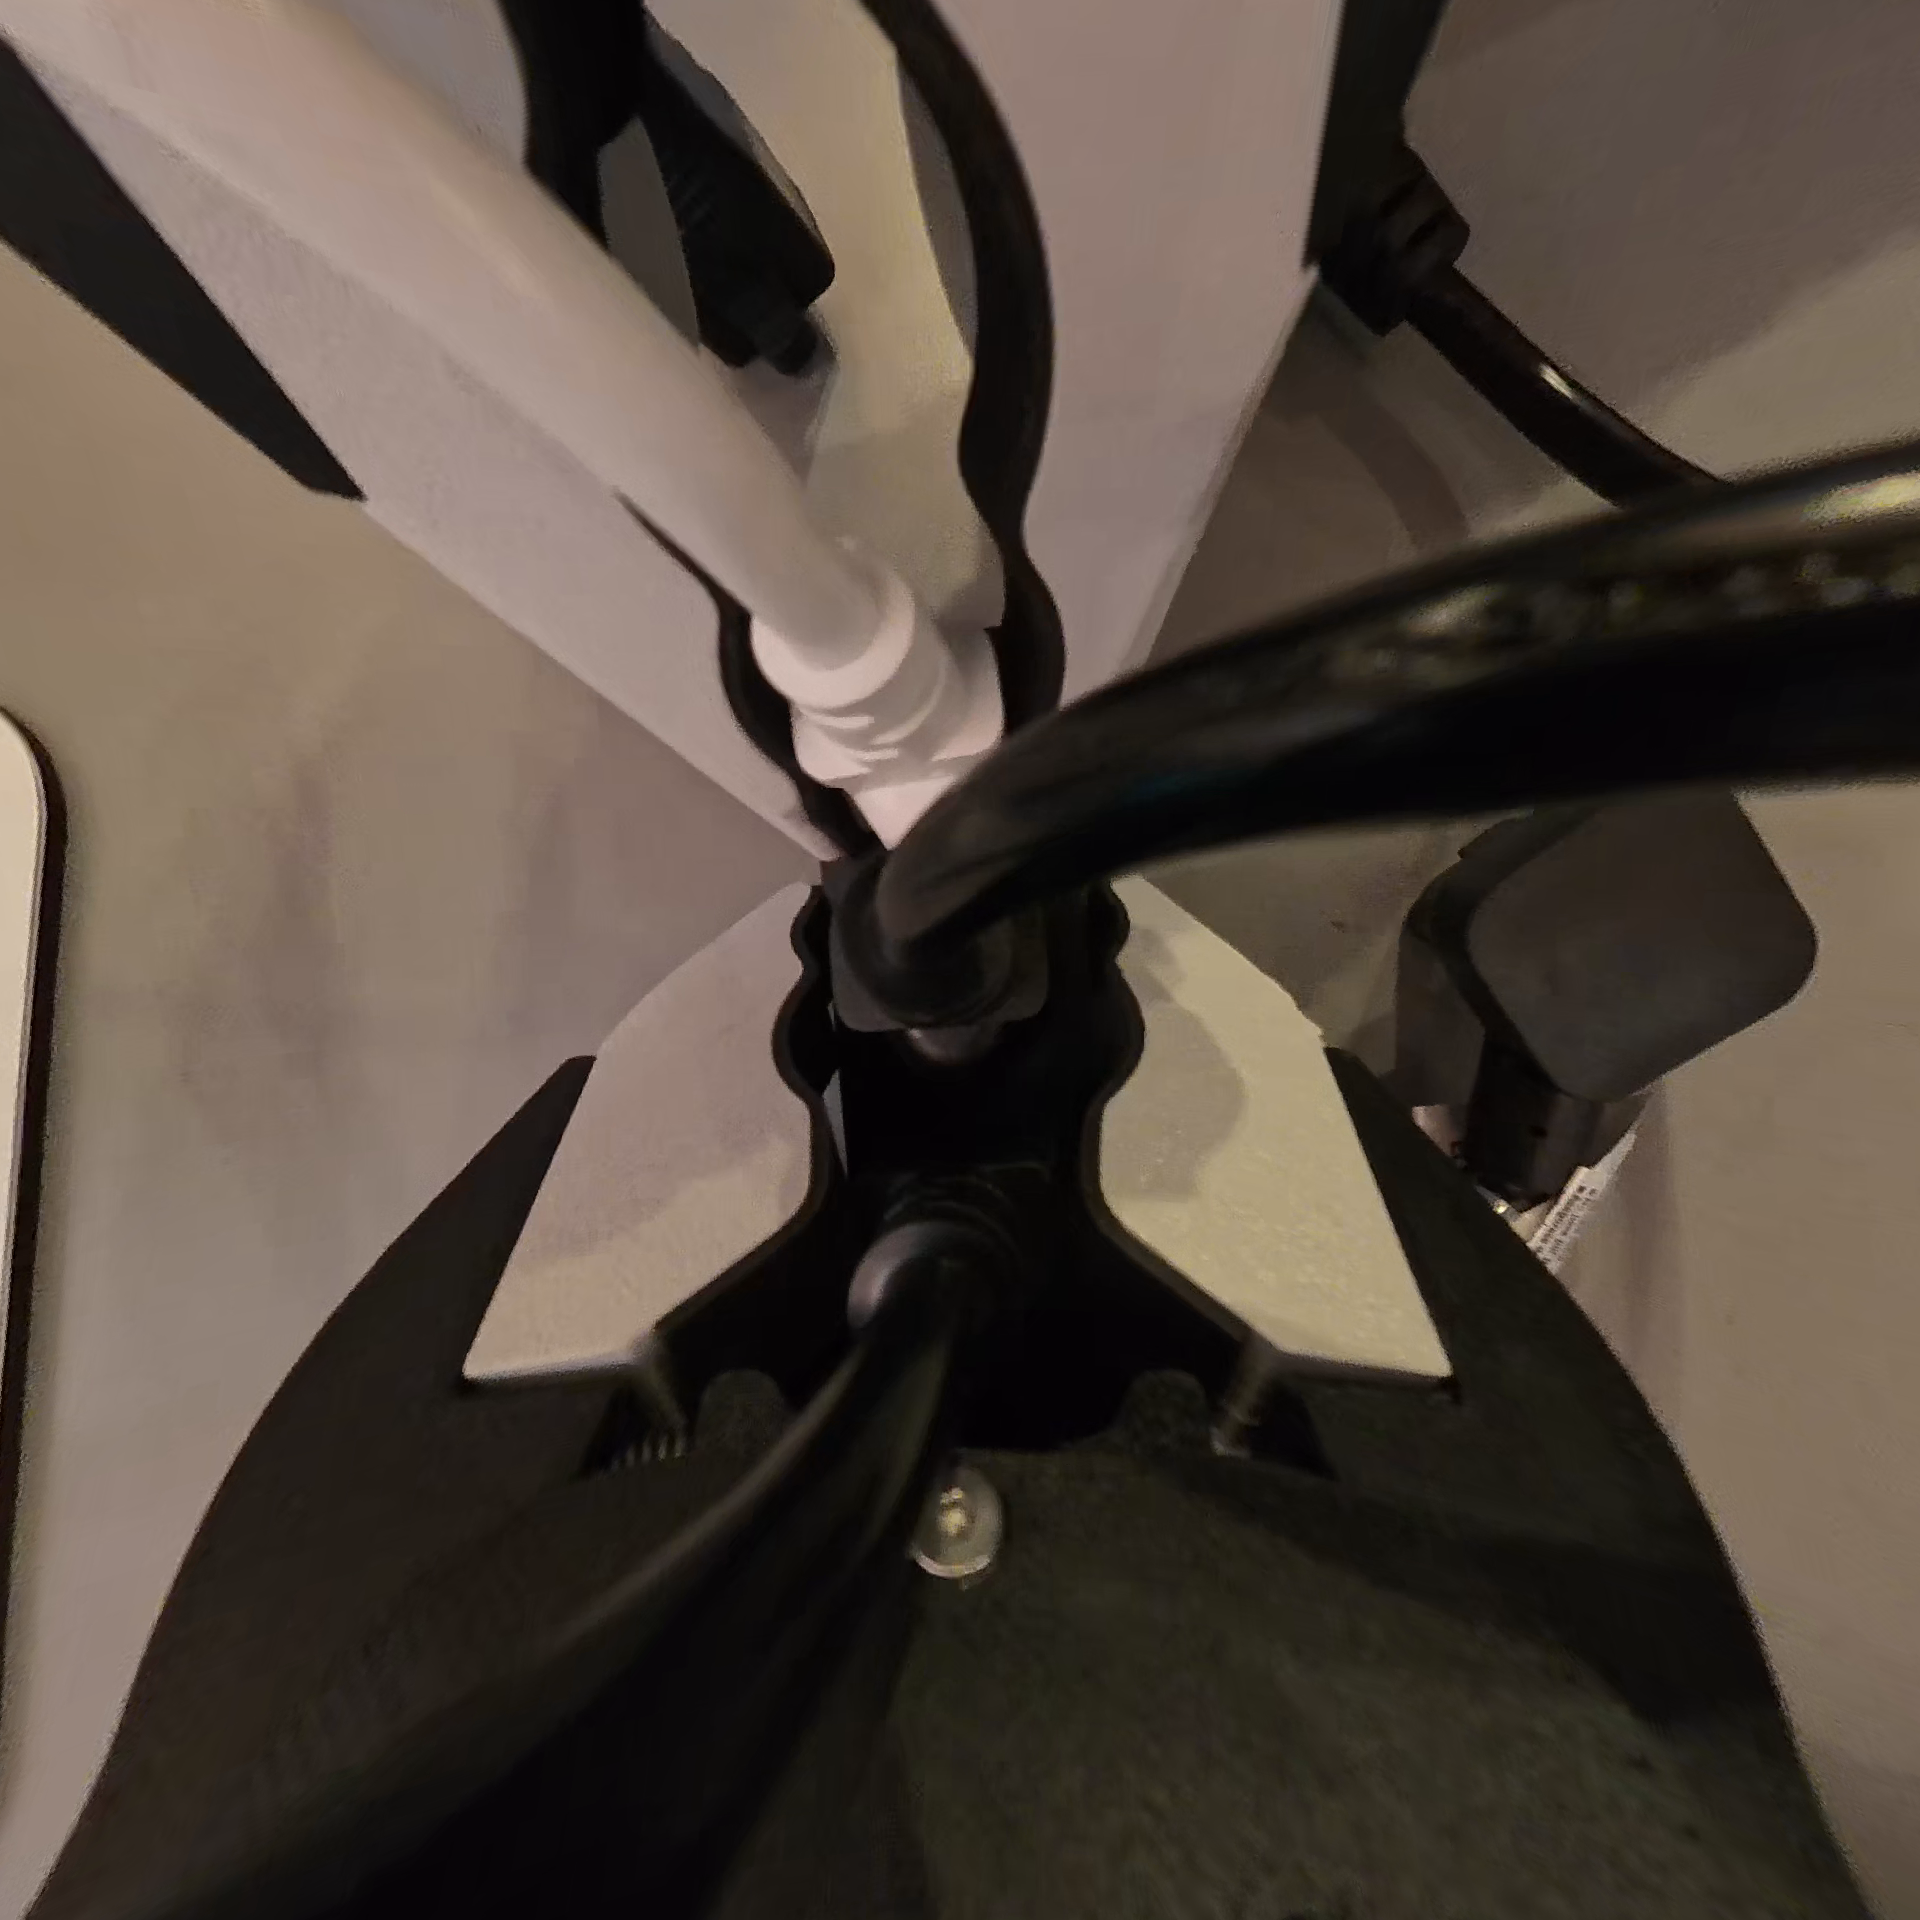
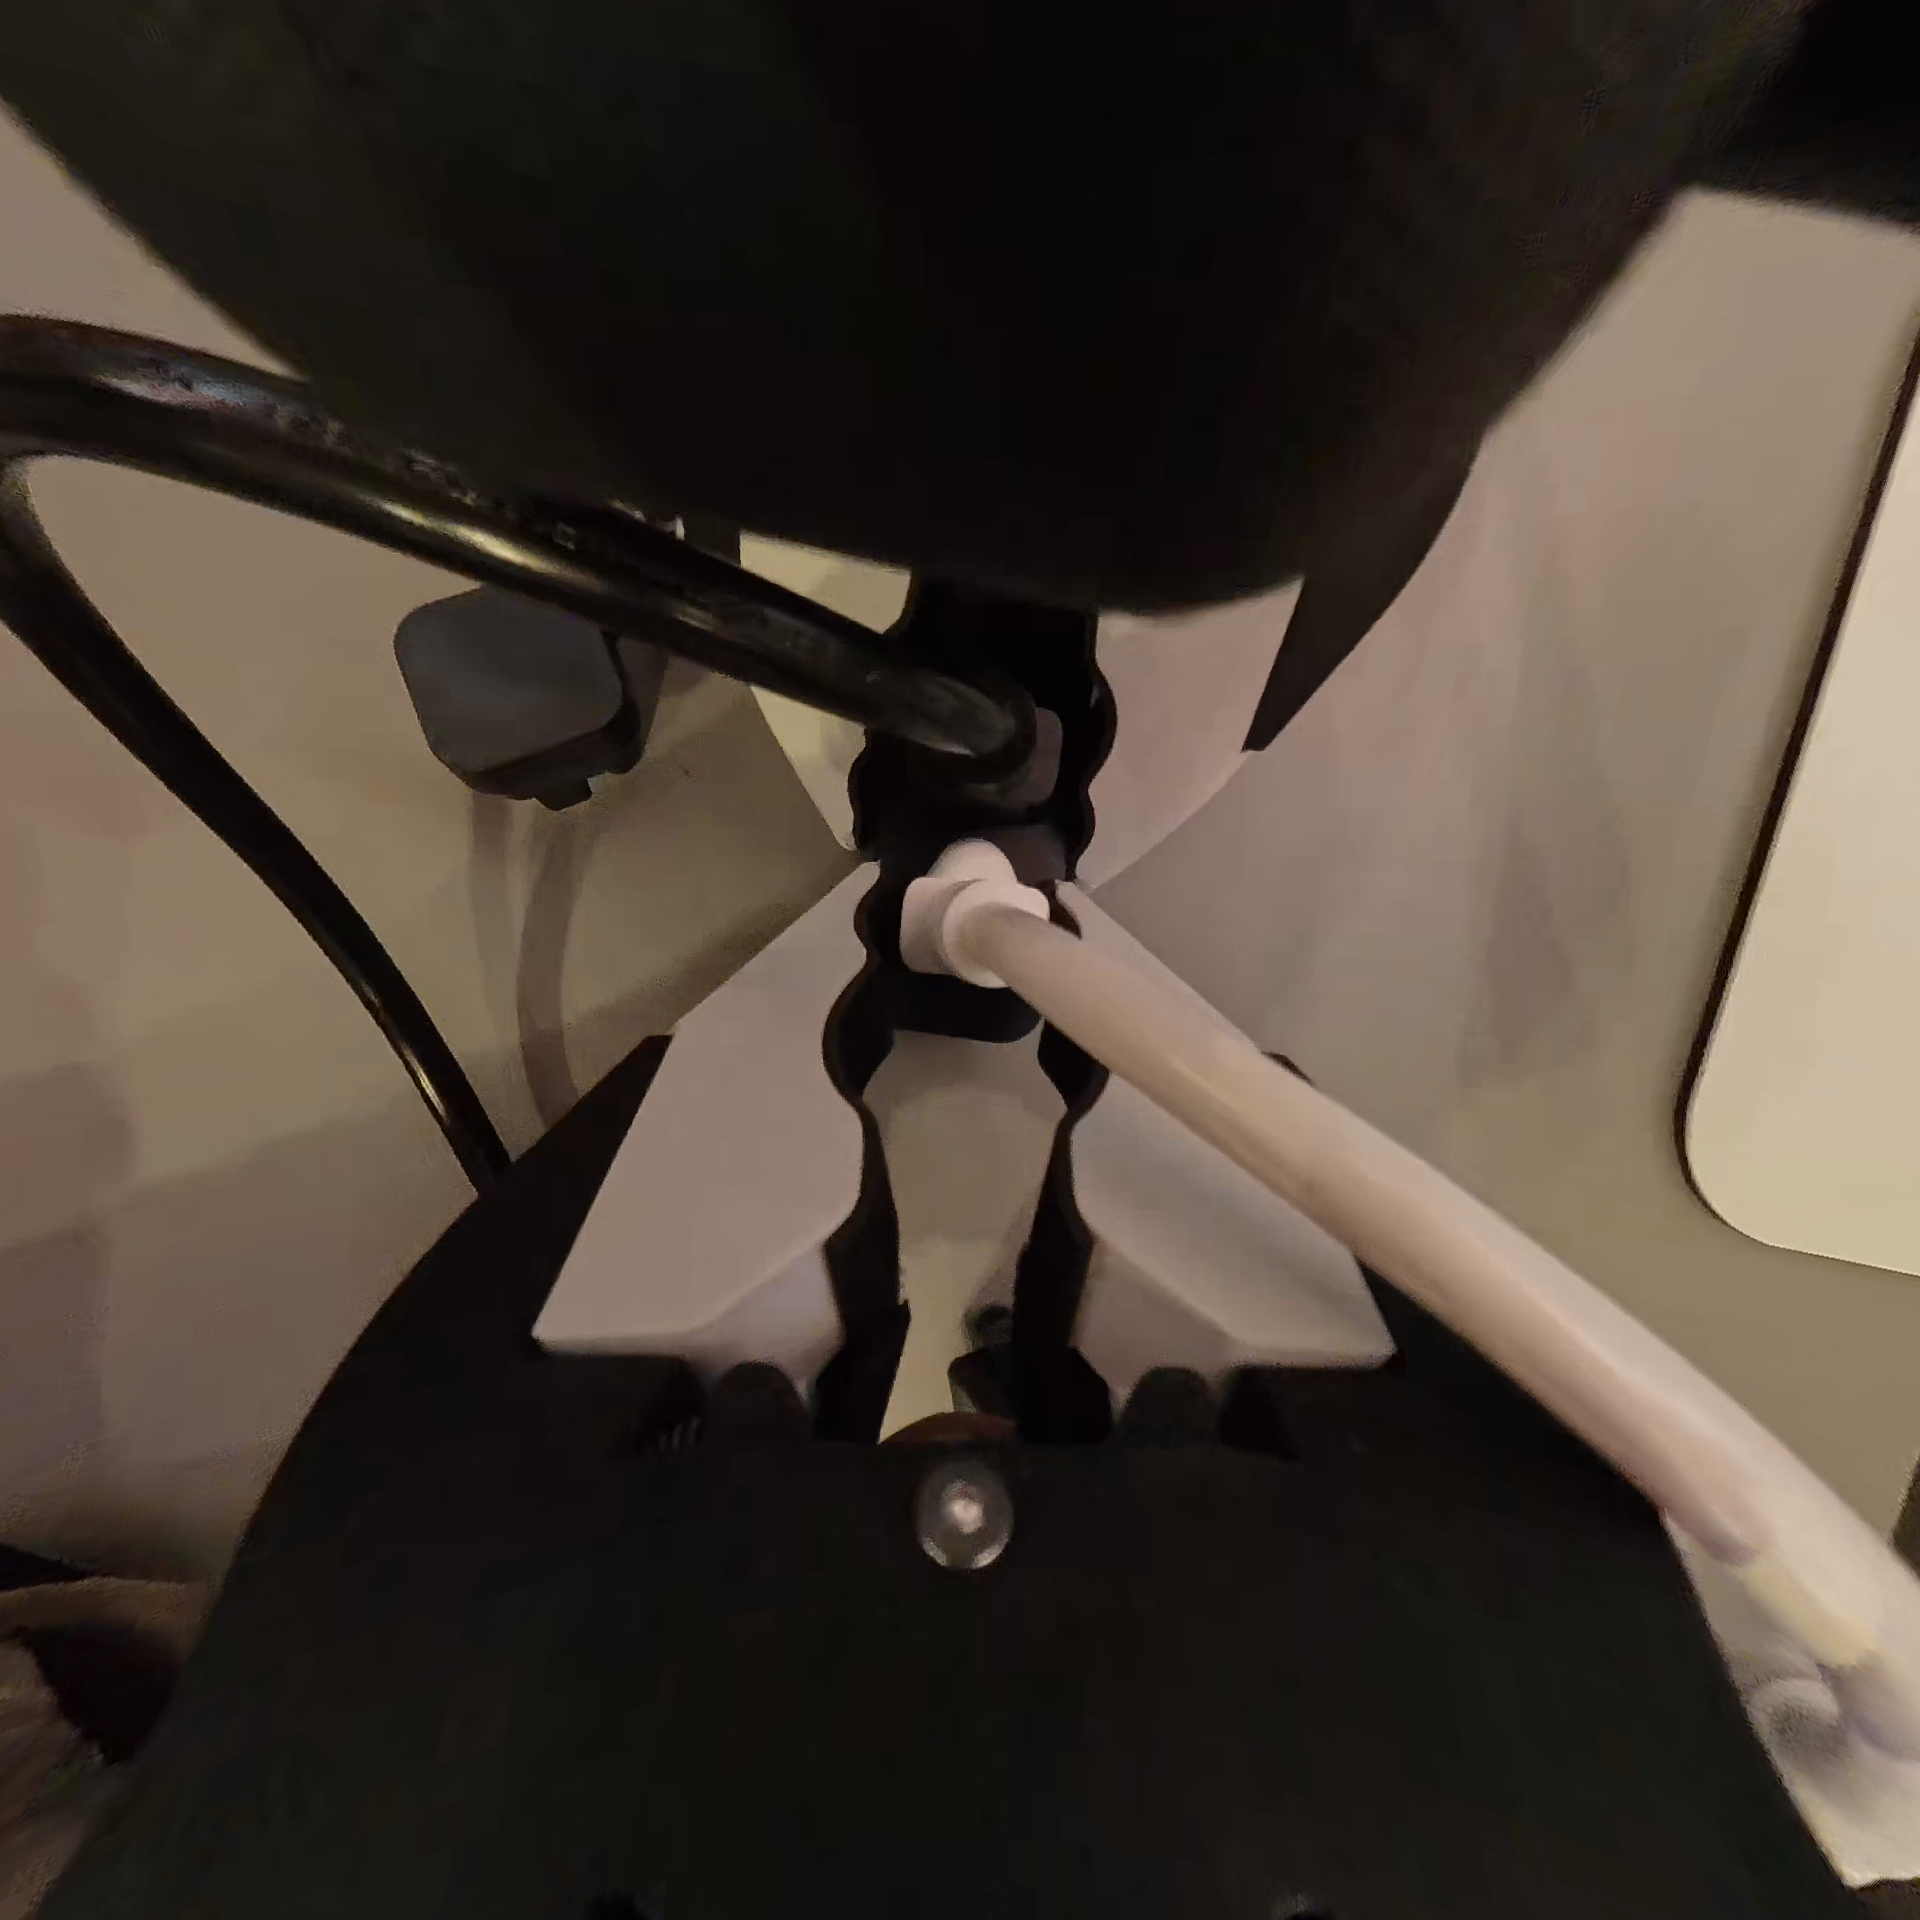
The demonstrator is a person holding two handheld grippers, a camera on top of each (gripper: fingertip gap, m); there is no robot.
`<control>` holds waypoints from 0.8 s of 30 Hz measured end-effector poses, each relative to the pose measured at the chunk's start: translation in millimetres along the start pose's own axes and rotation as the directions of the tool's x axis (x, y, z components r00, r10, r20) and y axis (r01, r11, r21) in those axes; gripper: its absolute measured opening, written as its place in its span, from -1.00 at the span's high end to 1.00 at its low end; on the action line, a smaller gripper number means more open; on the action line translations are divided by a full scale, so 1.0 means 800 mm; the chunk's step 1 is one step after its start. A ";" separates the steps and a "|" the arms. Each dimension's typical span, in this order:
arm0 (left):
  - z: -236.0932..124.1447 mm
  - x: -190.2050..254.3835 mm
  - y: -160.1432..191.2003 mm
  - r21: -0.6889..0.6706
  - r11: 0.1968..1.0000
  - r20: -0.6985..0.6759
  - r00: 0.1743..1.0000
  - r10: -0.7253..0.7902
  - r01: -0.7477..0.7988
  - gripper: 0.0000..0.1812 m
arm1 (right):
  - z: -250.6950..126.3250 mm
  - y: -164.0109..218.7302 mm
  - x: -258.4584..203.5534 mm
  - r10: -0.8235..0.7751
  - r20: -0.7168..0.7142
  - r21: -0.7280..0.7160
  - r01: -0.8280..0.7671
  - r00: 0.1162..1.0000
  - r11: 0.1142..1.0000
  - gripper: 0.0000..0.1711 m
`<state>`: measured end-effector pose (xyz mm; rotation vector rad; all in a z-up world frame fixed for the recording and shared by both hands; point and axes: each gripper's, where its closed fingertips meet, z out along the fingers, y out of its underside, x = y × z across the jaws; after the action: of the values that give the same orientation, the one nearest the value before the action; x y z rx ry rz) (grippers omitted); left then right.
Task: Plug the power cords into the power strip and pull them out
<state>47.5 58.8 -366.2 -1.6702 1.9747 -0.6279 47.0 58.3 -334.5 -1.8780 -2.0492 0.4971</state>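
Observation:
My left gripper (image 1: 951,940) is shut on a black plug (image 1: 935,987). Its thick black cord (image 1: 1403,665) arcs off to the right. My right gripper (image 2: 966,935) is shut on a white plug (image 2: 961,904). Its white cord (image 2: 1351,1174) trails to the lower right. The two grippers meet tip to tip over a pale surface, so each shows in the other's view: the right gripper (image 1: 904,748) with the white plug (image 1: 883,717), and the left gripper (image 2: 977,748) with the black plug (image 2: 966,738). The power strip is hidden under the fingers and I cannot make it out.
A dark grey plug (image 1: 1600,966) sits just beside the grippers, also in the right wrist view (image 2: 509,686). A second black cord (image 1: 727,1507) runs back under my left gripper. More black cords (image 1: 1507,395) loop behind. A white rounded-corner panel (image 2: 1818,935) lies to one side. The grippers are tip to tip, or close to it.

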 end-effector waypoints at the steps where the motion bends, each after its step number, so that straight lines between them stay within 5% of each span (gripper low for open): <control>1: 0.000 0.000 0.000 0.002 1.000 0.002 1.000 0.002 -0.002 0.49 | 0.000 0.000 0.000 -0.004 -0.007 -0.006 0.004 1.000 1.000 0.73; 14: 0.002 0.004 0.005 -0.020 0.999 -0.027 0.999 0.028 -0.029 0.48 | 0.006 0.003 0.000 0.063 0.014 -0.018 -0.063 0.998 0.998 0.73; 24: -0.038 -0.005 -0.010 0.050 0.999 -0.003 1.000 -0.019 0.019 0.51 | 0.008 0.003 -0.002 0.096 0.036 0.011 -0.097 0.995 0.995 0.73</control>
<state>35.5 62.8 -337.5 -1.6609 1.9312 -0.6805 46.3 57.0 -340.9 -1.9818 -1.9800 0.5703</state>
